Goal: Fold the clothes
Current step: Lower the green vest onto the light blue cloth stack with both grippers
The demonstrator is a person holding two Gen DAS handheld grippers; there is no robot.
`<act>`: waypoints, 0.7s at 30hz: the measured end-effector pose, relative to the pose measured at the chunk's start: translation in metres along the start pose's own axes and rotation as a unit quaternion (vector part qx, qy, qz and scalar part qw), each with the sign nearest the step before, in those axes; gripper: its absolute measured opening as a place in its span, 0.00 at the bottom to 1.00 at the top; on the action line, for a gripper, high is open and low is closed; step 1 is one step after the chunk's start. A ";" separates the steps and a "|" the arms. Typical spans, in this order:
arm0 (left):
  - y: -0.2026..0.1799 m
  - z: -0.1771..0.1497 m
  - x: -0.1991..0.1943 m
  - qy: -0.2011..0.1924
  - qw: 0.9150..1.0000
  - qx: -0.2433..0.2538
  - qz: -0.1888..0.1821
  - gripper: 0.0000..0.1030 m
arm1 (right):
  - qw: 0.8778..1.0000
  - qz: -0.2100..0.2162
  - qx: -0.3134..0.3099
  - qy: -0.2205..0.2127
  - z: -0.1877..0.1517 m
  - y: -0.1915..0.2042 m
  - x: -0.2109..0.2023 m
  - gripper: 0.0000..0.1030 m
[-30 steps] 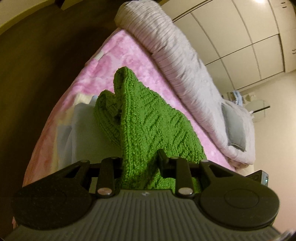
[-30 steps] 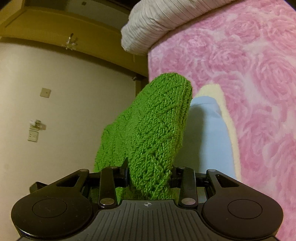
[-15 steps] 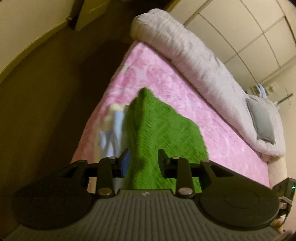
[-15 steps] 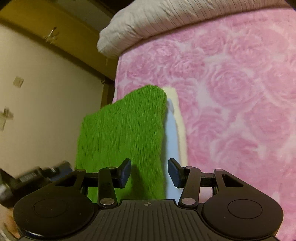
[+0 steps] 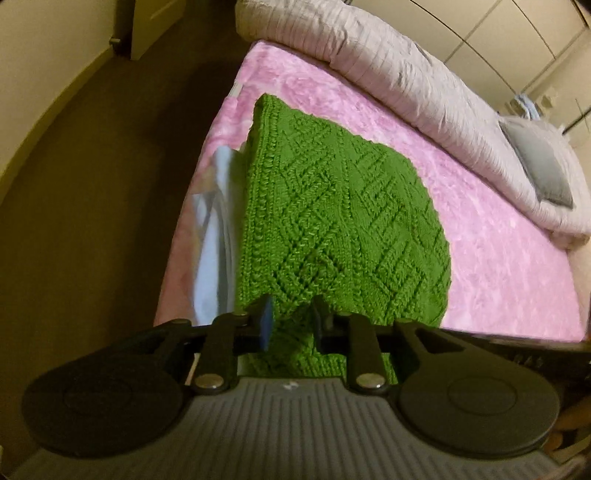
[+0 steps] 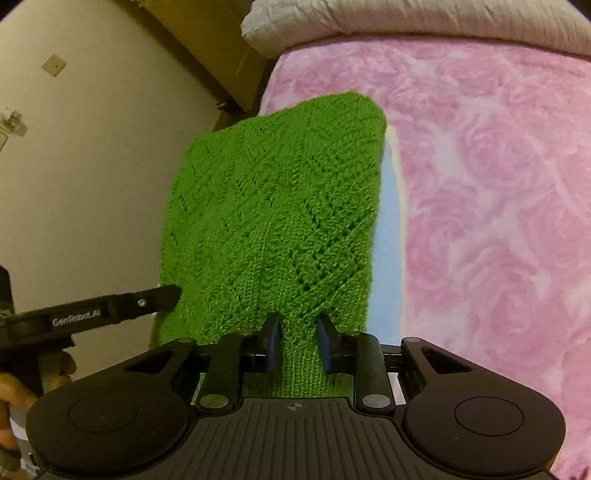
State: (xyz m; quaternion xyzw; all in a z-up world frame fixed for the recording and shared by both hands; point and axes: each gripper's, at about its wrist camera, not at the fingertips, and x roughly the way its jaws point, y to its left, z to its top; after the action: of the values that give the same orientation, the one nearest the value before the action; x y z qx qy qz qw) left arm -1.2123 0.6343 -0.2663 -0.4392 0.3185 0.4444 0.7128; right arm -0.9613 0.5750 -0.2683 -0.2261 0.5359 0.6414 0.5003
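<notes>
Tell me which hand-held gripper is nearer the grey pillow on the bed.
Right, probably. The grey pillow lies far along the bed on the right side; the left hand-held gripper holds the green knit at its opposite edge, the right hand-held gripper alongside.

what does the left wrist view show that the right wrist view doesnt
Only the left wrist view: the dark floor, a grey pillow and the wardrobe doors.
Only the right wrist view: a wall plate and the left claw from the side.
Both: the green knitted garment pinched in that view's claw, the pink blanket, the white duvet.
</notes>
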 end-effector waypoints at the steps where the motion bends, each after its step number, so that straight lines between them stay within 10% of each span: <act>1: -0.002 -0.001 -0.003 0.000 1.000 -0.001 -0.001 0.19 | 1.000 -0.007 -0.001 -0.002 0.001 0.000 -0.005 0.25; 8: -0.007 -0.008 -0.009 0.001 1.000 0.000 -0.016 0.17 | 0.998 -0.008 -0.018 -0.055 0.003 0.010 -0.045 0.25; 15: 0.003 -0.018 0.009 0.008 0.999 0.012 0.033 0.33 | 0.999 -0.001 -0.039 0.000 -0.019 0.026 0.011 0.25; 21: 0.002 -0.009 -0.009 0.002 1.000 -0.005 0.014 0.21 | 0.995 -0.031 -0.098 0.008 -0.011 0.036 0.007 0.25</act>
State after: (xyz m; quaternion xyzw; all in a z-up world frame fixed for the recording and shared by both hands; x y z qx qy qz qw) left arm -1.2184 0.6233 -0.2626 -0.4390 0.3239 0.4551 0.7037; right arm -0.9990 0.5701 -0.2612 -0.2958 0.4672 0.6731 0.4911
